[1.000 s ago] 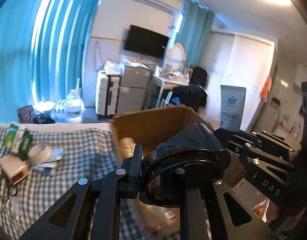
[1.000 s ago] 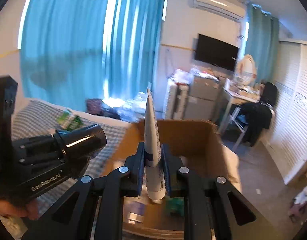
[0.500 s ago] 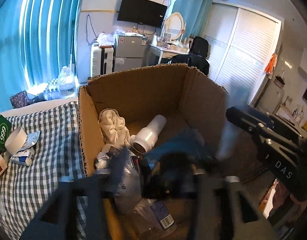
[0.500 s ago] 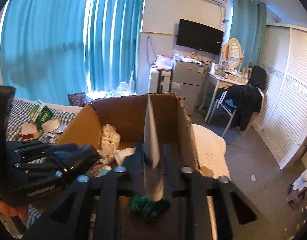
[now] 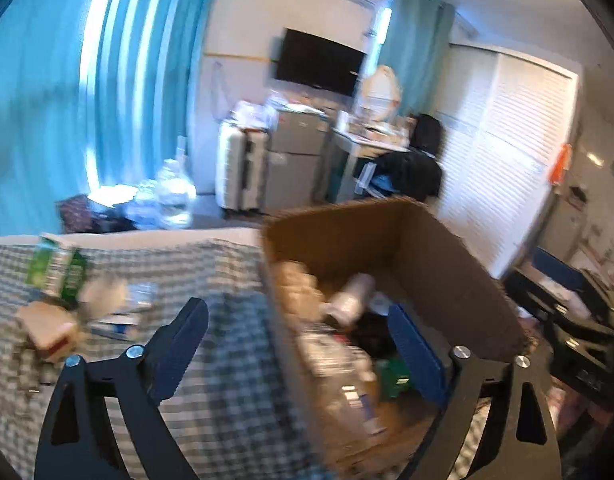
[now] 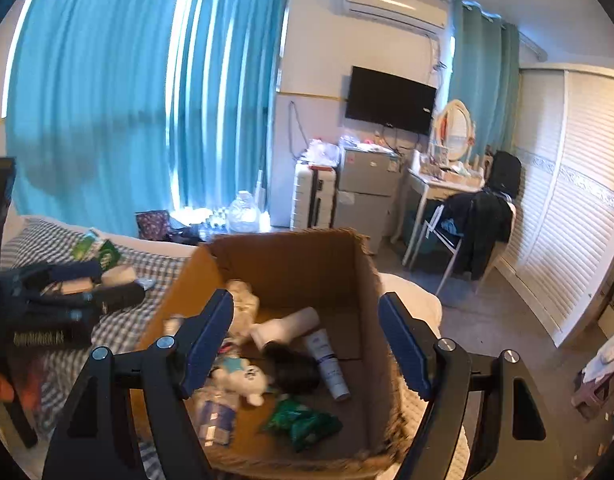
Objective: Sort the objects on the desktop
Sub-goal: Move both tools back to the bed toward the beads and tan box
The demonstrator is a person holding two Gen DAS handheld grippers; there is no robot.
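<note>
Both grippers, left (image 5: pixel 297 344) and right (image 6: pixel 305 338), jaws just opened and empty, above the cardboard box (image 6: pixel 291 256), where the tube (image 6: pixel 329 362) now lies, apparently dropped for sorting.

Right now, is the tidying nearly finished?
Partly. The cardboard box already holds a white tube, a black cylinder and other bits. Both grippers, left and right, just opened and hold nothing. The green packet and small items remain on the checked cloth.

Right gripper (image 6: pixel 305 332) empty, opening, above cardboard box (image 6: pixel 291 256)
</note>
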